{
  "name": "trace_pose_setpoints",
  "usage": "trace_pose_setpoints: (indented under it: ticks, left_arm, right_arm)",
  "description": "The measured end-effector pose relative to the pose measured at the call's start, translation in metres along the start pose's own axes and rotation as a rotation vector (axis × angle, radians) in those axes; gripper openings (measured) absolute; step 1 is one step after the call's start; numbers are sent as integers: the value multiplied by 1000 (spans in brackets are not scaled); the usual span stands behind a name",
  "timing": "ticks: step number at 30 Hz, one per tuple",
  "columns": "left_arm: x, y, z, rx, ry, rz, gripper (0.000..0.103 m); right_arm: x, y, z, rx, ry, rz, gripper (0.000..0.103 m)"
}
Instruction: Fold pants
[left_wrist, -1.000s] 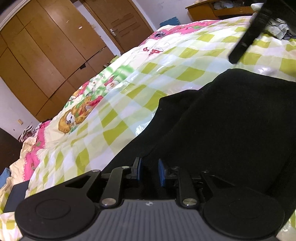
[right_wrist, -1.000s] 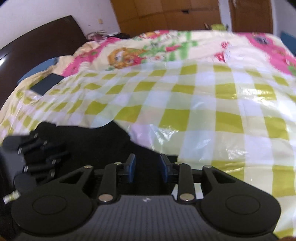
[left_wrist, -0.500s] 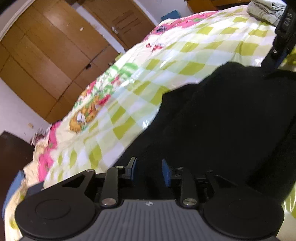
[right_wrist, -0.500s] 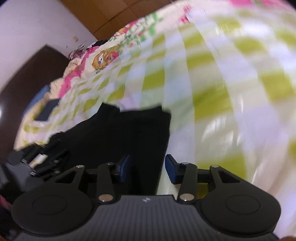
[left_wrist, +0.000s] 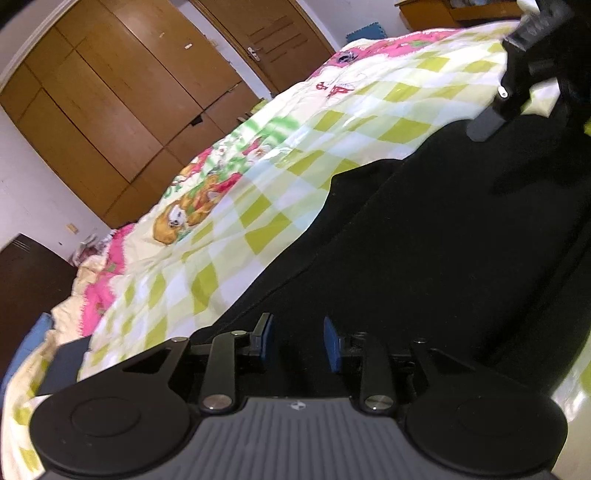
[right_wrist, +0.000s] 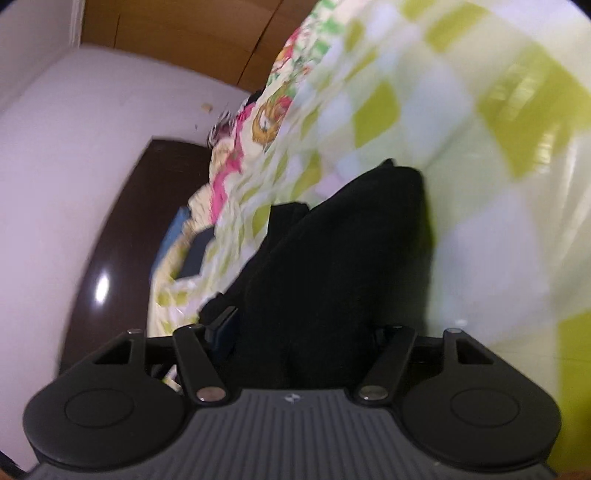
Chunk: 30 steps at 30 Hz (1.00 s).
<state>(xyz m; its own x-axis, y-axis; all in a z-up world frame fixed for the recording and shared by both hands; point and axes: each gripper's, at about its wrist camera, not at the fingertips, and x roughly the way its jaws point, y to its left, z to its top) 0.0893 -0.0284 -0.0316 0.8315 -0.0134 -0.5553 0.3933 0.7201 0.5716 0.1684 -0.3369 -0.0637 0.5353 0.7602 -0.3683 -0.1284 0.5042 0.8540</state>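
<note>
Our left hand-held gripper (left_wrist: 297, 341) hangs unclenched over the black pants (left_wrist: 424, 240) on the bed (left_wrist: 258, 206); our right hand-held gripper (right_wrist: 306, 332) is opening, fabric between its jaws. Bare checkered quilt lies toward ten o'clock.

Right gripper (right_wrist: 299, 332) pads buried behind black pants (right_wrist: 343, 258); checked bedspread (right_wrist: 498, 110) motion-blurred.

We look low and close along each gripper's fingers across the bed (left_wrist: 332, 122); the right view is rolled (and blurred). Both share the black pants (left_wrist: 443, 240) and wardrobe (left_wrist: 110, 92).
</note>
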Motion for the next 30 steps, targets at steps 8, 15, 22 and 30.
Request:
trace_pose_setpoints:
  ticks: [8,15,22,30]
  left_arm:
    - [4,-17,-6,85,11,17,41]
    - [10,-18,0,97,27,18,41]
    - [-8,-51,12,131,5,-79,16]
    - [-38,-92,42,55,-140,-217,23]
  right_arm:
    - [16,-2,-4,-12,51,-38,49]
    - [21,-16,-3,131,0,-18,16]
    - [-34,-16,-20,173,-69,-18,12]
    - [-125,12,-18,186,-195,-201,13]
